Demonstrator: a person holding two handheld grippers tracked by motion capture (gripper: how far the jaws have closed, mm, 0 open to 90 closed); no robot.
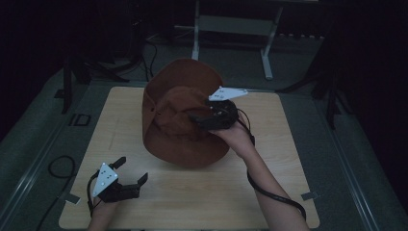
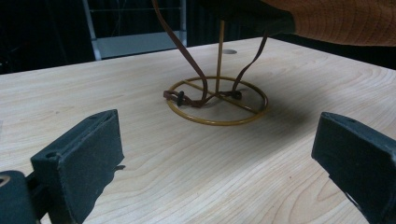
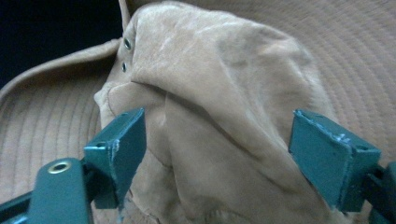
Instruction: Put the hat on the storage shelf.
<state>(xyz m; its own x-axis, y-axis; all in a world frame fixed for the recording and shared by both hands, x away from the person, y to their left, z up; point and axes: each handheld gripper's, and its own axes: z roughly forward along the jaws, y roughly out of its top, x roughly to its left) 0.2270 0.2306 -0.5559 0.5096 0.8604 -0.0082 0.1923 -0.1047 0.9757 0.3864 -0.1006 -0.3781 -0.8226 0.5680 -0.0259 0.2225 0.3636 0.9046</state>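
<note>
A brown wide-brimmed hat (image 1: pixel 175 130) sits tilted on a gold wire stand (image 2: pixel 217 101), whose ring base rests on the wooden table (image 1: pixel 202 202). The hat's brown chin strap (image 2: pixel 187 51) hangs down onto the ring. My right gripper (image 1: pixel 198 118) is at the hat's crumpled crown (image 3: pixel 219 93). Its jaws stand open on either side of the crown fabric, not pressing on it. My left gripper (image 1: pixel 131 170) rests low near the table's front left corner, open and with nothing in it, pointing toward the stand (image 2: pixel 215 154).
A metal frame (image 1: pixel 231 24) stands on the dark floor behind the table. Cables (image 1: pixel 60 166) lie on the floor at the left. The right gripper's cable (image 1: pixel 274 195) trails along the forearm. Bare tabletop lies in front of the hat.
</note>
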